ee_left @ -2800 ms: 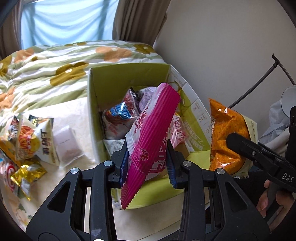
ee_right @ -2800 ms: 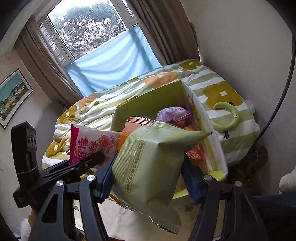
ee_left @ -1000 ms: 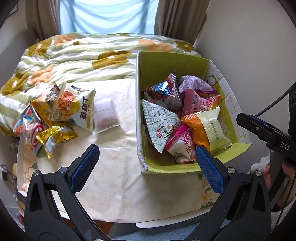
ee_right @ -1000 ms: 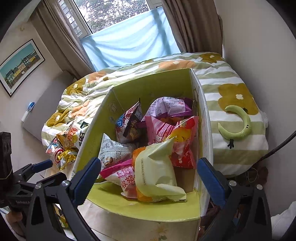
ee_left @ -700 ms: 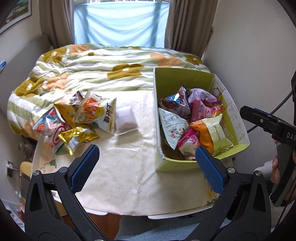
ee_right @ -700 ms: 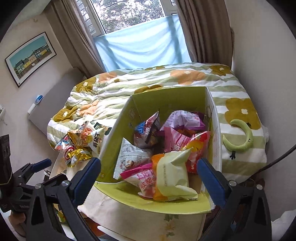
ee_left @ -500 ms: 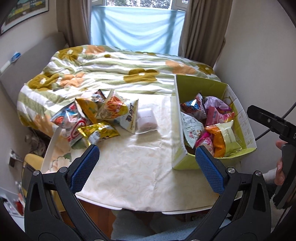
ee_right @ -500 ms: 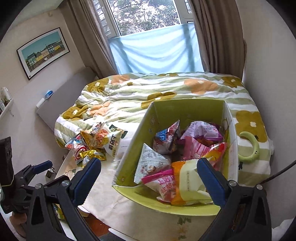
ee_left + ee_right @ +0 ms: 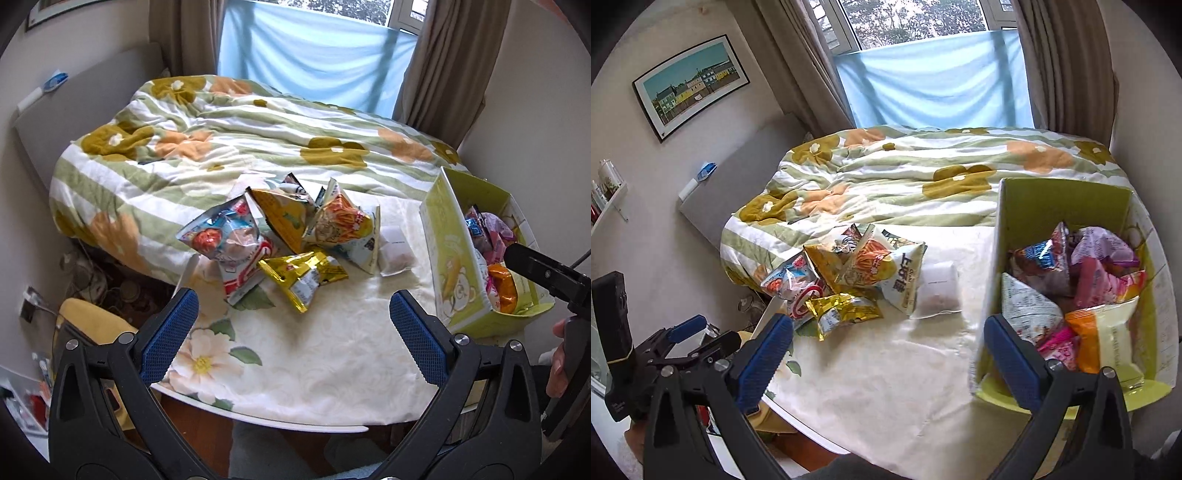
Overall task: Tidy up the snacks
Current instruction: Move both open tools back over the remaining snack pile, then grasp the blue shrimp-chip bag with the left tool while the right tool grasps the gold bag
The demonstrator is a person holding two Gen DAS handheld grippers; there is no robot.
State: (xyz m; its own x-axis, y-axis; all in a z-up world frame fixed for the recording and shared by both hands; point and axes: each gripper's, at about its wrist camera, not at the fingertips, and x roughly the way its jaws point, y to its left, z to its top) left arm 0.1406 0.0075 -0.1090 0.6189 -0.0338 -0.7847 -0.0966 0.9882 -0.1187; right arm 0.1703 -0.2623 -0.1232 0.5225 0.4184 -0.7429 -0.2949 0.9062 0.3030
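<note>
The left gripper (image 9: pixel 293 332) hangs over the counter (image 9: pixel 332 362) with its fingers (image 9: pixel 170 336) spread wide and holding nothing, and the right gripper (image 9: pixel 886 360) is likewise wide apart and bare. Beyond them a heap of snack packets (image 9: pixel 849 280) lies on the counter's far left edge against the bed (image 9: pixel 923 173). The green box (image 9: pixel 1052 206) on the right holds more packets.

My jaws gape empty above the table (image 9: pixel 295 354). Snack bags (image 9: pixel 295 240) lie heaped ahead; the green box (image 9: pixel 448 258) stands right.
</note>
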